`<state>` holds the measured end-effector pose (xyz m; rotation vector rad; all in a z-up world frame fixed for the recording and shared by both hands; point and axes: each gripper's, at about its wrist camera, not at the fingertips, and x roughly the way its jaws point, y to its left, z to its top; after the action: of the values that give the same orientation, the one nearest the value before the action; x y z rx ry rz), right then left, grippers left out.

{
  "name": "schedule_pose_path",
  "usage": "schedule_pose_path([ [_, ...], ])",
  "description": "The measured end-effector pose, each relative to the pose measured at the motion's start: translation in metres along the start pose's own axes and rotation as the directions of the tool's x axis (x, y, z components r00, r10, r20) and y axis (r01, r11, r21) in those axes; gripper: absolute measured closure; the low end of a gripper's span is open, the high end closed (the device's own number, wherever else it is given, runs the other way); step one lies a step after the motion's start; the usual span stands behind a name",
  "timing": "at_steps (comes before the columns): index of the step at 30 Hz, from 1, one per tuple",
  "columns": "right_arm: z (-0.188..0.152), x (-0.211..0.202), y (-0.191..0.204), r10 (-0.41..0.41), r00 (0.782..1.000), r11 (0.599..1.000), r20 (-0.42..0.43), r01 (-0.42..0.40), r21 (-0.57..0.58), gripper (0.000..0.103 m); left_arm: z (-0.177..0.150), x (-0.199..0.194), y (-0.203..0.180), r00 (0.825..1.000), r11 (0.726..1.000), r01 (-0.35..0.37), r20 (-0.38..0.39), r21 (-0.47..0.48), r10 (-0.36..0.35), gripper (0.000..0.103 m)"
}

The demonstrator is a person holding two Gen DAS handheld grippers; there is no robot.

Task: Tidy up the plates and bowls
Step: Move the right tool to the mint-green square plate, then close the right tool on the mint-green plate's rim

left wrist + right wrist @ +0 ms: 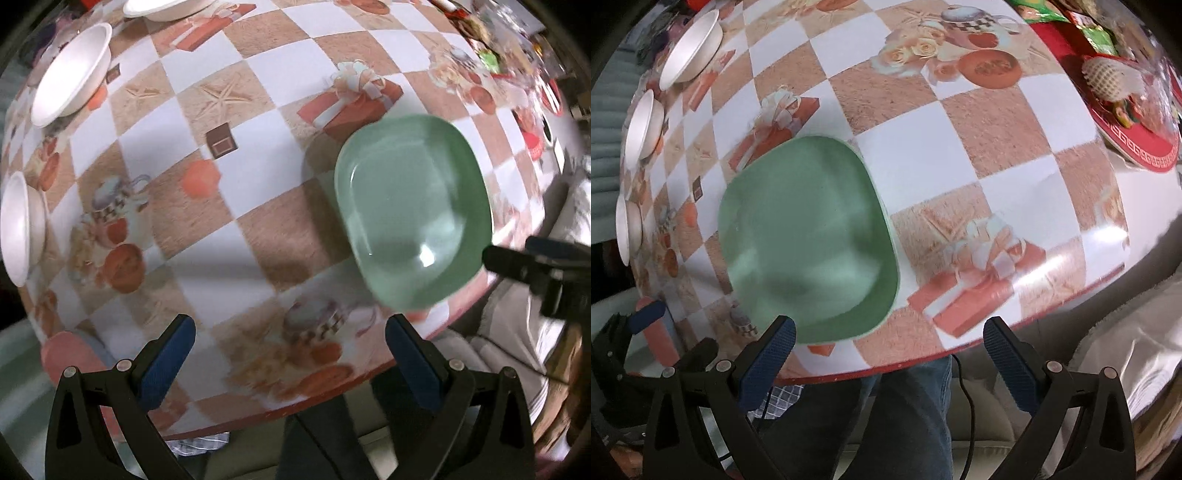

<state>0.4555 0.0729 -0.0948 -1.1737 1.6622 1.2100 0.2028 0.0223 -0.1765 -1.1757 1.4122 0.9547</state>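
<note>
While the checkered table (pixel 258 206) filled most of both views, its red-trimmed edge curved along the lower part of each frame, with a person's legs just below it in the right wrist view. A green plate (pixel 809 236) lay flat at lower centre-left of that view, close to the near edge, probably because it sat within easy reach for a rim grab. Three white bowls (pixel 70 74) stood spaced apart along the left and upper-left border of both frames, unstacked, so gathering looked unfinished. A red tray (pixel 1141 147) of clutter occupied the upper right. Bare cloth lay between plate and bowls, leaving open room to travel. The right gripper (pixel 890 354) hovered spread wide and empty, its left pad just over the plate's near rim. The left gripper (pixel 290 350) was likewise spread and empty above the edge.
</note>
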Motion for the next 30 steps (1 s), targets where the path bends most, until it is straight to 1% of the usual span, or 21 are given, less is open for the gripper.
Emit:
schedule_pose_path([
  [3, 0.011, 0.004, 0.004, -0.013, 1.000, 0.999, 0.001, 0.013, -0.040, 0.001, 0.011, 0.007, -0.001, 1.000, 0.999, 0.004, -0.006, -0.041, -0.004, 0.000],
  [6, 0.021, 0.008, 0.003, -0.025, 1.000, 0.998, -0.005, 0.025, -0.052, 0.001, 0.017, 0.015, -0.003, 1.000, 0.997, 0.005, -0.008, -0.072, -0.006, 0.000],
  [9, 0.030, 0.014, 0.001, -0.016, 1.000, 0.998, -0.019, 0.015, -0.062, 0.001, 0.023, 0.019, -0.005, 1.000, 0.996, 0.007, 0.005, -0.089, -0.007, 0.000],
  [16, 0.046, 0.024, 0.002, -0.107, 0.994, 0.988, -0.001, 0.106, -0.114, 0.001, 0.036, 0.024, -0.004, 1.000, 0.992, -0.007, 0.026, -0.127, 0.011, 0.000],
  [17, 0.051, 0.024, -0.002, -0.111, 0.994, 0.987, -0.003, 0.110, -0.118, 0.001, 0.036, 0.025, -0.004, 1.000, 0.991, -0.009, 0.027, -0.132, 0.012, 0.000],
  [22, 0.060, 0.031, -0.002, -0.141, 0.990, 0.981, -0.009, 0.138, -0.138, 0.001, 0.042, 0.031, -0.005, 1.000, 0.988, -0.016, 0.023, -0.152, 0.020, 0.000],
  [25, 0.059, 0.033, 0.001, -0.170, 0.985, 0.973, 0.003, 0.168, -0.158, 0.001, 0.043, 0.032, -0.007, 0.999, 0.987, -0.010, 0.038, -0.162, 0.016, 0.000],
  [30, 0.061, 0.035, 0.008, -0.177, 0.984, 0.972, 0.004, 0.176, -0.154, 0.000, 0.049, 0.030, -0.008, 0.999, 0.986, -0.016, 0.044, -0.165, 0.024, 0.000],
])
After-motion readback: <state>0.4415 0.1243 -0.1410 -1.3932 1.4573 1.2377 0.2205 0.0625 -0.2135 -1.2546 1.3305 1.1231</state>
